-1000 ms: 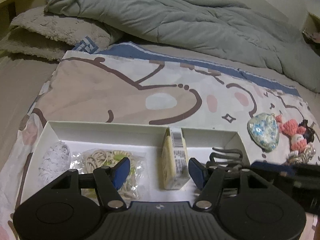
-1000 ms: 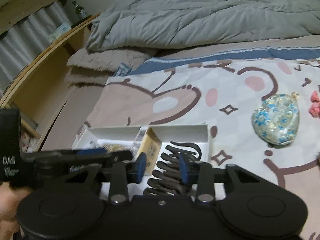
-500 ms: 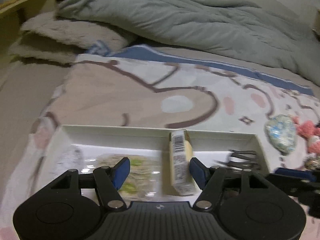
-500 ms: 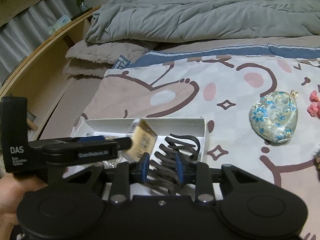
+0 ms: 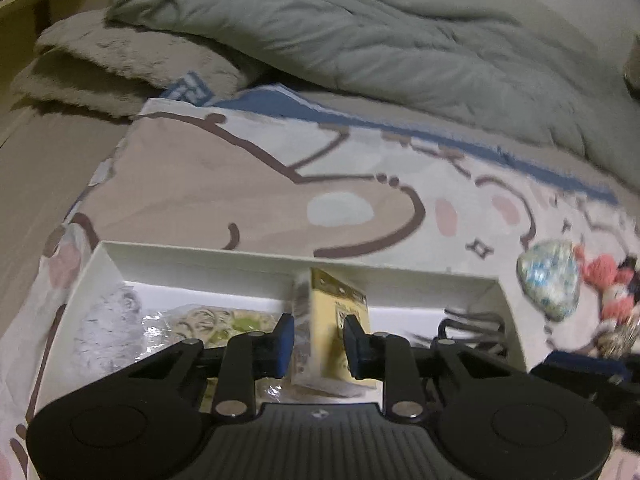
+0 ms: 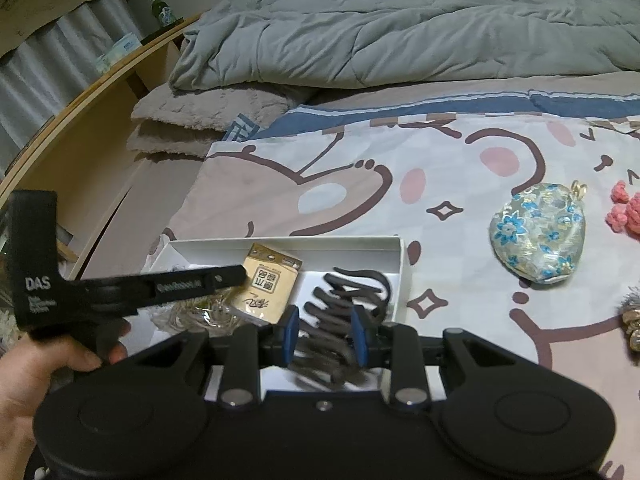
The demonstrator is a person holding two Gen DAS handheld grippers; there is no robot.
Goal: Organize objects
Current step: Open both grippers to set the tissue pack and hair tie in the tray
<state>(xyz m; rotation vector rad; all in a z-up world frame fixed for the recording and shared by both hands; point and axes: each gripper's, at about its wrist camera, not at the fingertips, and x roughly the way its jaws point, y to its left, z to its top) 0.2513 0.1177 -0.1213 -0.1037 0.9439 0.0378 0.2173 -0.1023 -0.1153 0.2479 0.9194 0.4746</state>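
A white box [image 5: 192, 258] sits low in the middle of the left wrist picture, on a bed sheet [image 5: 248, 184] with a big brown cartoon bear drawn on it. The left gripper [image 5: 318, 340] is at the bottom middle of that picture. Its two blue pads are pinched on a small yellow packet [image 5: 332, 312], which stands up on its edge inside the box, near the middle. To the left of the packet, still in the box, lies a clear bag of rubber bands [image 5: 200, 320], and further left there is a fuzzy grey-white thing [image 5: 108, 320] that is too blurry to name. In the right wrist picture the right gripper [image 6: 325, 334] is at the bottom middle. Its blue pads are close together around a dark hair claw clip [image 6: 344, 304], and the clip lies in the right end of the box [image 6: 400, 264]; the pads sit against the clip's sides. The yellow packet [image 6: 268, 284] shows just left of the clip. A hand [image 6: 44, 376] at the lower left of that picture holds the black handle of the other gripper. Out on the sheet, at the right of the picture, lies a flowery blue pouch [image 6: 538, 236], well apart from the box. A pink knitted toy [image 6: 626, 212] peeks in at the right edge. A grey quilt [image 6: 400, 24] is heaped across the top.
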